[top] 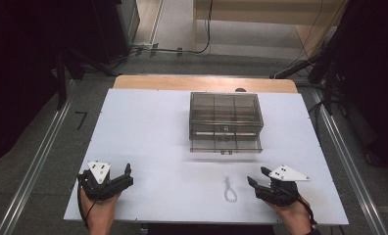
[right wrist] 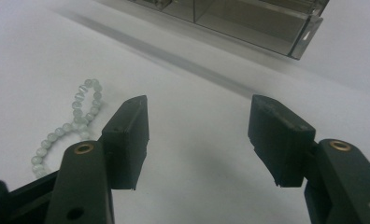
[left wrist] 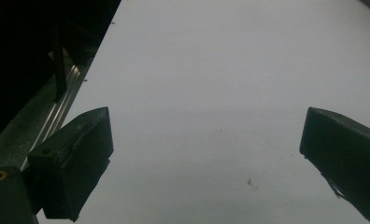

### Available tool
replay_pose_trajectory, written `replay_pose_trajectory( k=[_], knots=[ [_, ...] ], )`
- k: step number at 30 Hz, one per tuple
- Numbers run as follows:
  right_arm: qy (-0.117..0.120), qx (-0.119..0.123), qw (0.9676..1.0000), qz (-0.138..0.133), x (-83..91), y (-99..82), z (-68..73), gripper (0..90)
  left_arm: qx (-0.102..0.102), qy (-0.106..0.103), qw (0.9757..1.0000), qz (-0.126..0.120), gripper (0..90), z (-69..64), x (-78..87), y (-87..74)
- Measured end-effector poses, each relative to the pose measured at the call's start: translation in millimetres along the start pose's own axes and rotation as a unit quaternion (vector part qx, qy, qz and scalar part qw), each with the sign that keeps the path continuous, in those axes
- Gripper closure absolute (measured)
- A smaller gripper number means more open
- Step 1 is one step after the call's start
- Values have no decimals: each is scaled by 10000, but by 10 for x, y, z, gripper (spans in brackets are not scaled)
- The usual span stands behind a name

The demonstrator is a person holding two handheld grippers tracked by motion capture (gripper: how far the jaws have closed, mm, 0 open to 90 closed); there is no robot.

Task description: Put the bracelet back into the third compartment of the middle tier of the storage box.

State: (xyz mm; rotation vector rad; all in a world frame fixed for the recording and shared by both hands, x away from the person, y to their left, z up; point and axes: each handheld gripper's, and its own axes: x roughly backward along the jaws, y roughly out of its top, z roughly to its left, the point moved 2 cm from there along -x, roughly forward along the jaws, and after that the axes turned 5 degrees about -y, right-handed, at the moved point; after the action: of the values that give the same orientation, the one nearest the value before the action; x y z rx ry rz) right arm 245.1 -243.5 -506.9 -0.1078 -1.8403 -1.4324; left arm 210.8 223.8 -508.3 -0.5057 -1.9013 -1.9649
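**Both grippers parked at the near edge, bead string and drawer box waiting between them**

The left gripper (top: 114, 180) rests at the near left of the white table (top: 143, 127), its fingers (left wrist: 78, 154) spread wide with nothing between them but bare surface; it seems simply parked out of the way, well apart from anything it could take; right of it, at the near middle, a string of pale beads (top: 230, 190) lies looped flat on the table, set where either hand could reach it; beyond it, toward the far middle, stands a clear drawer box (top: 225, 122) with its drawer fronts facing the person, probably so they can be pulled toward the near edge; at the near right, the right gripper (top: 259, 182) points inward, its fingers (right wrist: 127, 140) wide apart and holding nothing; in the right gripper view the beads (right wrist: 75, 121) lie just beside its left finger, which suggests this hand is the better placed to pick them up, likely for stowing in the box (right wrist: 248, 23).
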Motion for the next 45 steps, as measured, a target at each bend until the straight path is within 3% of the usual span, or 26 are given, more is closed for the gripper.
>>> replay_pose_trajectory(
  k=[45],
  knots=[
    [376, 331, 9986, 151, -205, 92, 417, 351, -26, 0, 10000, -8, 35, -1, 3, -2]
  ],
)
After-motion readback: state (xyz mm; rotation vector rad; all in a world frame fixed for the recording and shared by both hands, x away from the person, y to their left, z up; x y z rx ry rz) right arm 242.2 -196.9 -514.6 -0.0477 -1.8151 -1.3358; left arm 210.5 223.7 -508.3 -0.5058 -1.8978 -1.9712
